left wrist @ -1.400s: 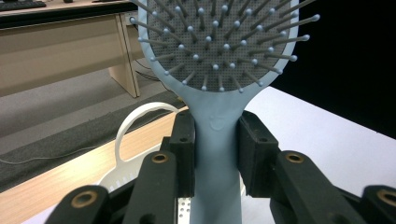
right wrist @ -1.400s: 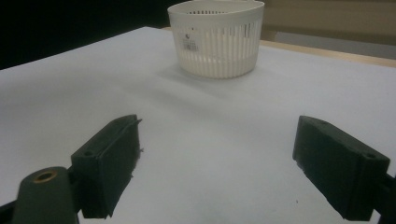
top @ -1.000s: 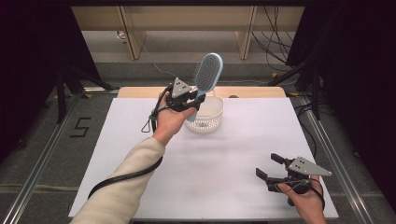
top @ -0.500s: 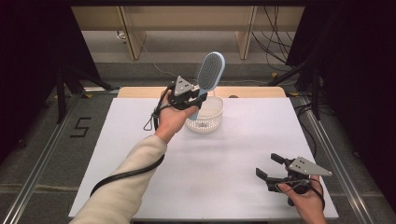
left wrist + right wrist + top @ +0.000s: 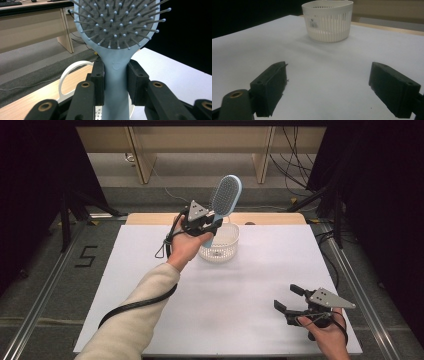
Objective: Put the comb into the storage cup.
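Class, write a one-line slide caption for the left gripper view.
Left gripper clamps the handle of a light blue hairbrush, bristles facing the camera, above a white basket.

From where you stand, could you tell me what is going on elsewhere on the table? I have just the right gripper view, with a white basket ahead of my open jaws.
Observer: The left gripper is shut on a light blue hairbrush, clamped at the neck just below the bristle pad.
Operator: Thank you. Where is the brush relative to the basket?
Observer: In the high view its handle end reaches down into the white basket, while the head stands up above the rim, leaning away from the person.
Operator: And my own gripper?
Observer: The right gripper sits low at the near right part of the white table, holding nothing.
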### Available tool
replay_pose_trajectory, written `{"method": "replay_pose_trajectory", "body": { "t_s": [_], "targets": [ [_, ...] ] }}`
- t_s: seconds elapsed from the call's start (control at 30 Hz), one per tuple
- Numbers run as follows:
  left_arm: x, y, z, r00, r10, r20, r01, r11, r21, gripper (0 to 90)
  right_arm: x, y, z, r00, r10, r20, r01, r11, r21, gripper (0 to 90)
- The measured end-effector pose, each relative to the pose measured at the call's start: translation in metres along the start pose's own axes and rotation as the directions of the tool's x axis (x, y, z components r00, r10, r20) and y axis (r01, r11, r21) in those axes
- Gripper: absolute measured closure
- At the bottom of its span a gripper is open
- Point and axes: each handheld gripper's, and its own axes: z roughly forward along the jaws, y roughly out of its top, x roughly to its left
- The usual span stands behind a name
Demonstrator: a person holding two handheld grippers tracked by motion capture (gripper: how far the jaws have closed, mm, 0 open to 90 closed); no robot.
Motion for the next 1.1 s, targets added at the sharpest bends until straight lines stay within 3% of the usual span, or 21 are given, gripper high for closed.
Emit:
{"method": "replay_pose_trajectory", "body": {
  "t_s": [1.1],
  "targets": [
    [-0.001,0.006,0.012,0.9999,0.013,0.009,-0.013,0.9998,-0.012,69.6,0.000,0.000,0.000,1.0000,0.000,-0.002,0.000,1.000,0.001,15.6]
  ]
}}
